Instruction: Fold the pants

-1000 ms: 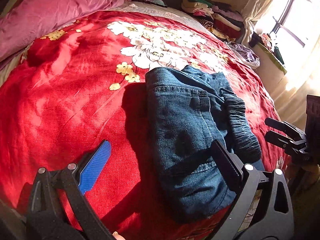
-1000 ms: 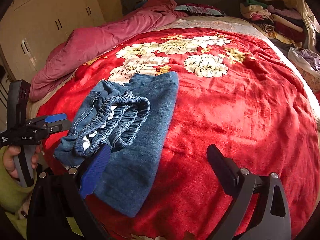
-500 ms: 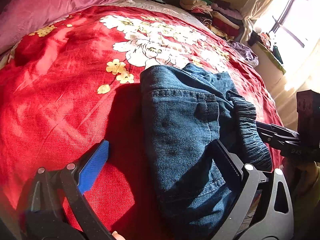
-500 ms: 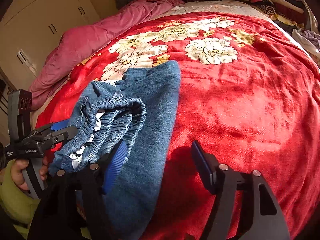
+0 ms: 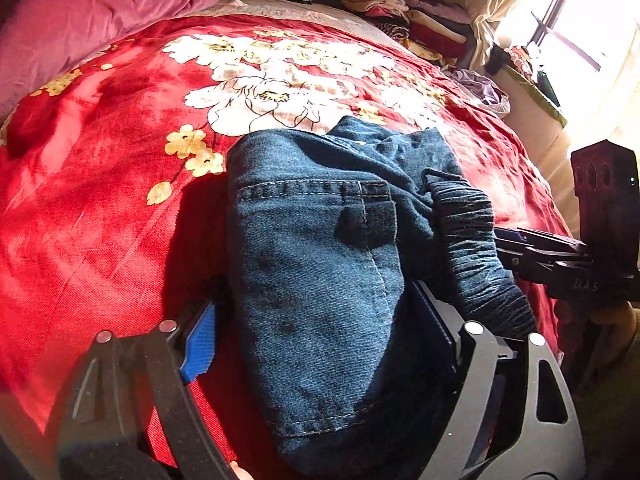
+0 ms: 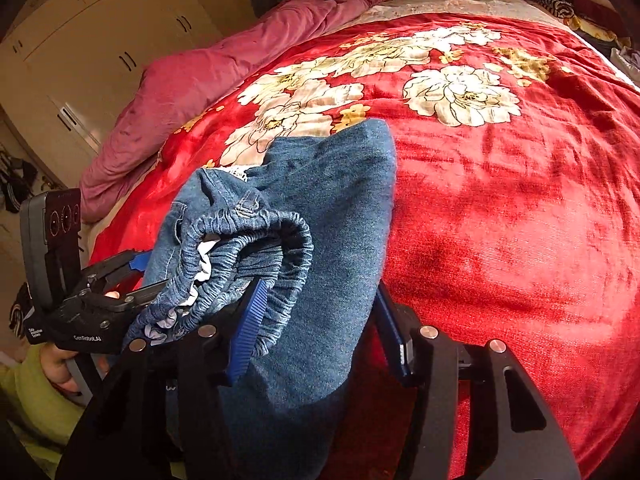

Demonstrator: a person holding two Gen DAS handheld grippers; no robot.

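At bed's near edge, folded jeans (image 5: pixel 320 280) between both grippers' closing jaws, open red blanket (image 6: pixel 500 220) beyond.

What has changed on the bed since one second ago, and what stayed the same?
Both tools came forward and down over the near end of the jeans and their jaws are closing: the left tool now straddles the denim edge, the right tool straddles the folded part by the elastic waistband. The jeans lie where they were on the red blanket.
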